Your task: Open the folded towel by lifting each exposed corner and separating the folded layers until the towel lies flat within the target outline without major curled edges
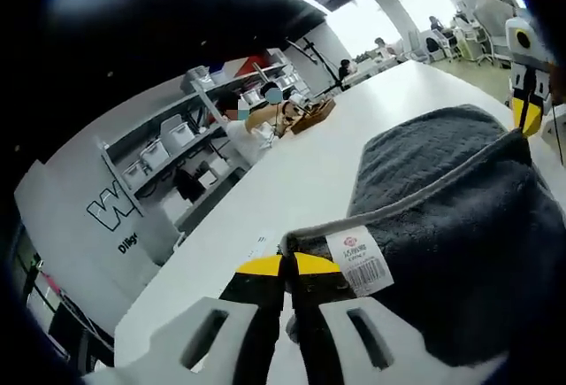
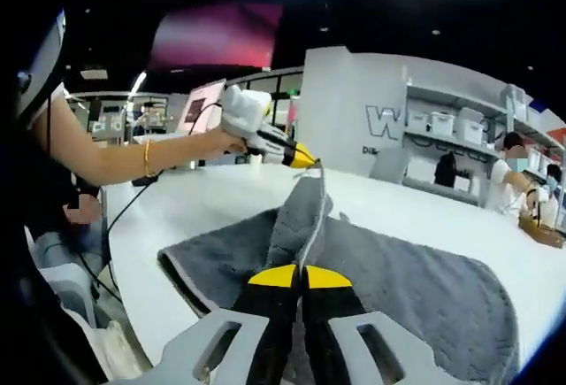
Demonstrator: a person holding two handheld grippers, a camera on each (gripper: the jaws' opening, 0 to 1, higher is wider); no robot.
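Grey towel (image 2: 389, 270), pale piping along its hem, lies partly on a white table (image 2: 212, 204); one corner is raised off the surface into a ridge running between the two grippers.

Left gripper (image 1: 285, 265): yellow-tipped jaws pressed together on the towel's hem, just beside a white barcode label (image 1: 360, 259). From the right gripper view the same tool (image 2: 305, 159) appears held in a hand (image 2: 221, 142) with a gold bangle (image 2: 147, 165) on the wrist, its tip pinching the lifted corner above the table.

Right gripper (image 2: 298, 276): jaws closed on the near end of the raised fold, cloth spreading to either side beneath them. It shows at the far right edge of the left gripper view (image 1: 528, 106), at the towel's far side.

Surroundings: grey shelving (image 1: 177, 150) with white bins and a wall bearing a large "W"; a wooden box (image 1: 312, 117) at the far table edge, well apart from the towel; seated people beyond it; a cable (image 2: 124, 212) trailing from the left gripper over the table edge.
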